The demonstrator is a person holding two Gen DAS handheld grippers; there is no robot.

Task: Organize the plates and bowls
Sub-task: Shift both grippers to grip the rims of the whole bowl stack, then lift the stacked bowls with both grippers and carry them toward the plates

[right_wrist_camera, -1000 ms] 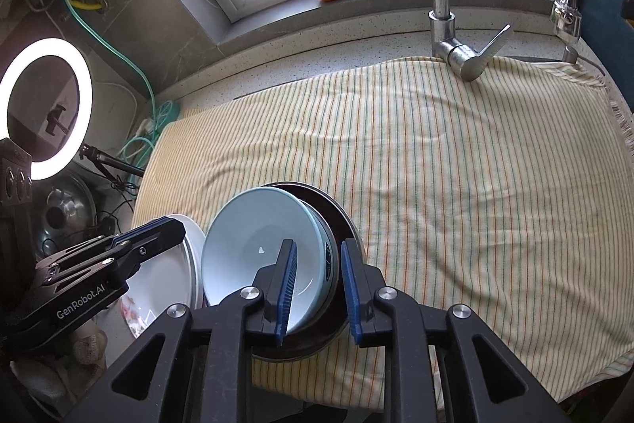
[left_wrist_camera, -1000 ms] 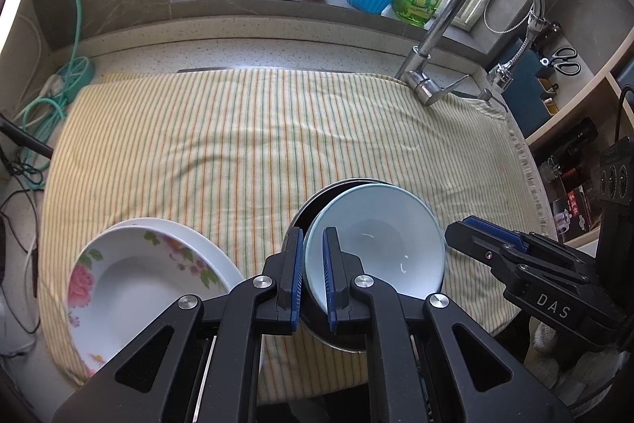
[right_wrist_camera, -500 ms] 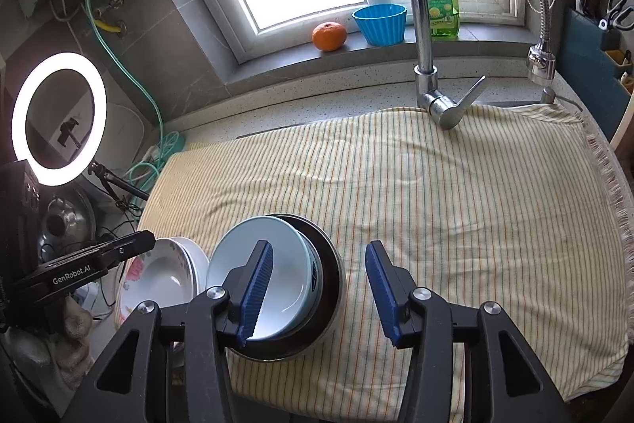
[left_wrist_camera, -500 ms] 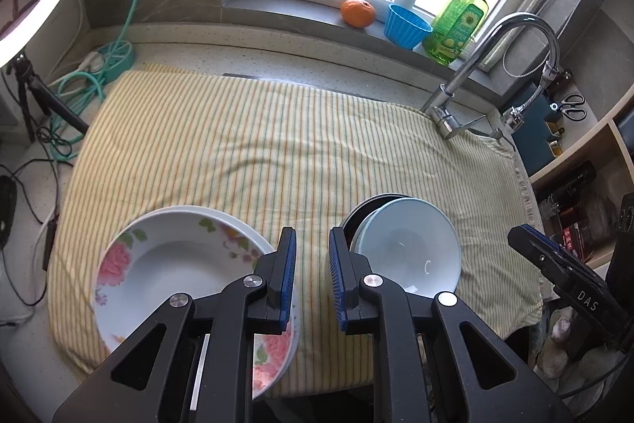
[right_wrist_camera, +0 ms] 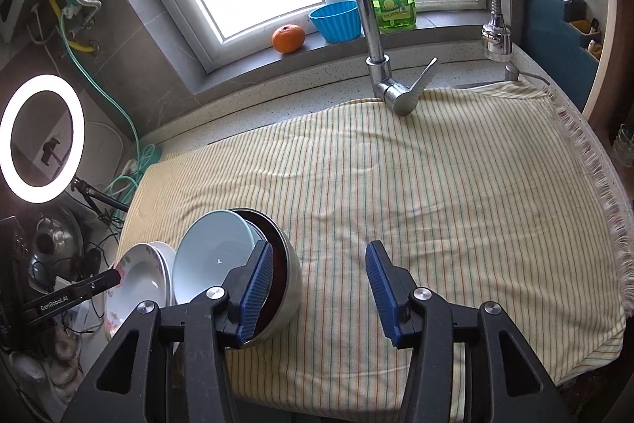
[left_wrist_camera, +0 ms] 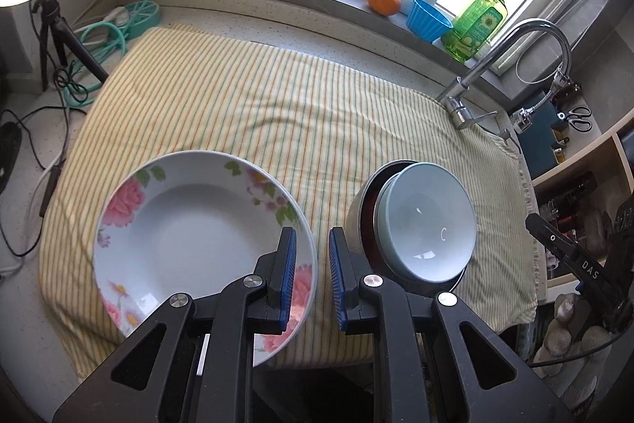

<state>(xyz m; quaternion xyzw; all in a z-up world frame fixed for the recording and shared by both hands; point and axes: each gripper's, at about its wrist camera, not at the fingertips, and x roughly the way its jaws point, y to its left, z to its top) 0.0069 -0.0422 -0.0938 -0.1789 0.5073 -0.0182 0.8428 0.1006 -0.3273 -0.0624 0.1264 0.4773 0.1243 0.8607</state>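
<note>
**Tilted bowl is the loose end on the cloth**

The striped cloth [left_wrist_camera: 277, 113] covers the whole worktop and hangs past the near edge; it is rumpled, so anything dragged across it could pull the fabric and carry the dishes toward that edge.

On it, the floral plate [left_wrist_camera: 190, 224] sits at near left, apparently on a second plate beneath it, though the right wrist view shows that only at a slant. Its near rim already overhangs the cloth's front fold, so a push from behind could tip it off.

Just beside it, the pale blue bowl [left_wrist_camera: 430, 224] lies tilted inside a dark-lined metal bowl [right_wrist_camera: 289, 272], not seated flat. A knock might rock it out or chip the rims.

The left gripper [left_wrist_camera: 311, 280] has its fingers slightly parted over the gap between plate and bowls, holding nothing; a careless descent could strike either rim. The right gripper [right_wrist_camera: 321, 288] stands spread and empty, its left finger close to the metal bowl's wall.
</note>
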